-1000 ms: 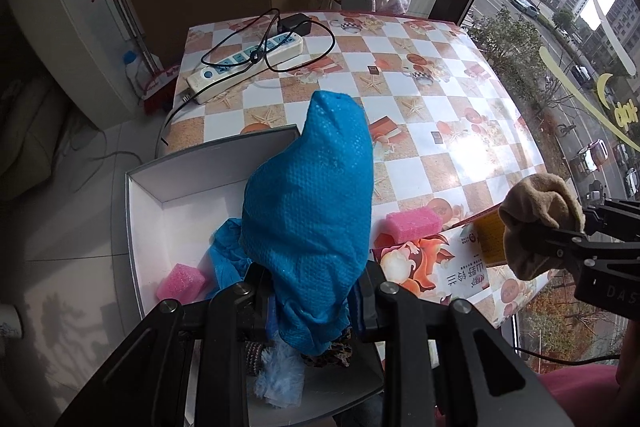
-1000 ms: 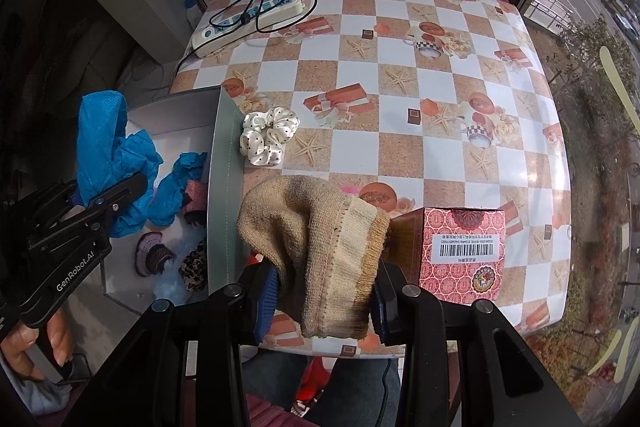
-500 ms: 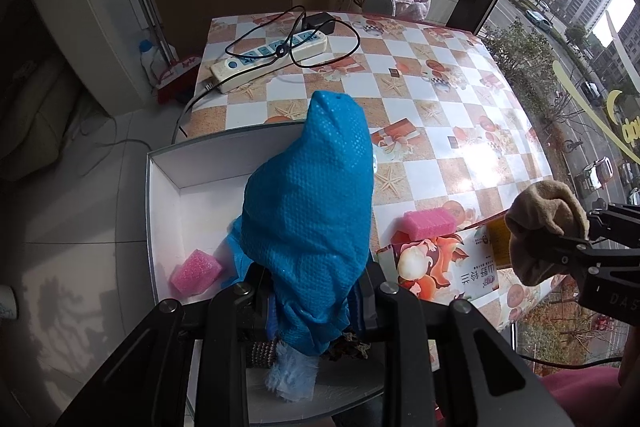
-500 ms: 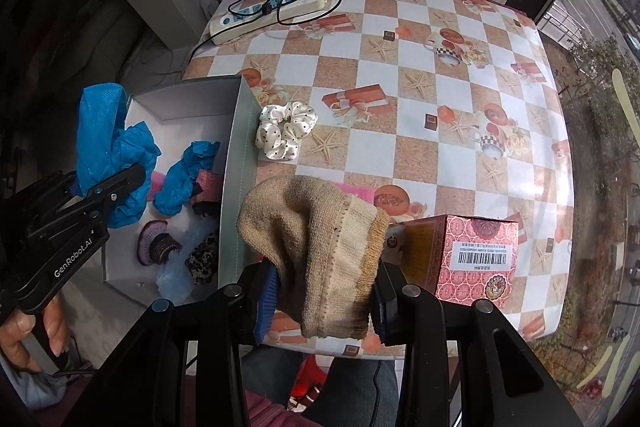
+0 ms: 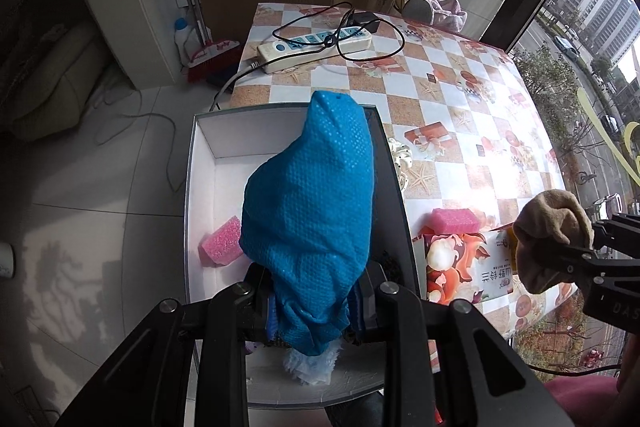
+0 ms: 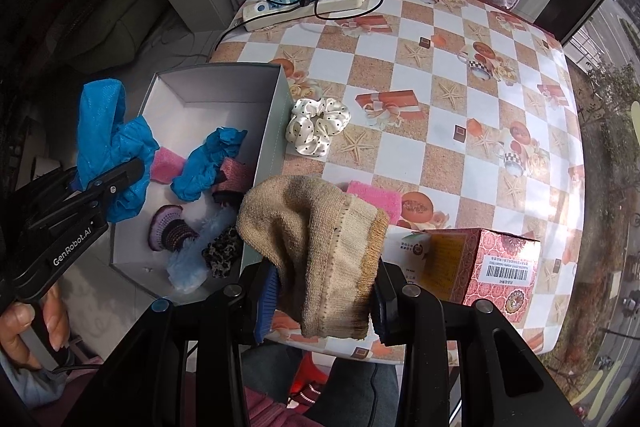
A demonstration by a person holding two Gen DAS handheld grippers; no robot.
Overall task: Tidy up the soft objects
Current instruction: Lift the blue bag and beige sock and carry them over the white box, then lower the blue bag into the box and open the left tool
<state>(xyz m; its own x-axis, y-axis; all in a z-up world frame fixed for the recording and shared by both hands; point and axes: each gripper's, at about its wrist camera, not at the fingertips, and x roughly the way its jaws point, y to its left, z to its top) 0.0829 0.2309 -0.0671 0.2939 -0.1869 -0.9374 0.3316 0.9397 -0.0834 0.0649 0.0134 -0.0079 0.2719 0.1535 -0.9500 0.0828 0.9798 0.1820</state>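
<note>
My left gripper (image 5: 316, 301) is shut on a blue plastic shoe cover (image 5: 316, 211) and holds it above the white open box (image 5: 200, 163); the cover also shows in the right wrist view (image 6: 108, 143). My right gripper (image 6: 324, 301) is shut on a beige knitted sock (image 6: 316, 247), held over the table's near edge beside the box; the sock also shows in the left wrist view (image 5: 552, 231). The box (image 6: 268, 131) holds a second blue cover (image 6: 208, 163), a pink sponge (image 6: 166, 167) and several small soft items. A white dotted scrunchie (image 6: 318, 125) and another pink sponge (image 6: 376, 199) lie on the table.
A red printed carton (image 6: 480, 267) stands on the checkered tablecloth (image 6: 440, 67) at the near right. A white power strip (image 6: 304, 5) with black cables lies at the far edge. The box overhangs the table's left side above the tiled floor (image 5: 100, 227).
Both grippers have shifted left relative to the table, each keeping its item. The blue cover now hangs over the middle of the box instead of its right edge.
</note>
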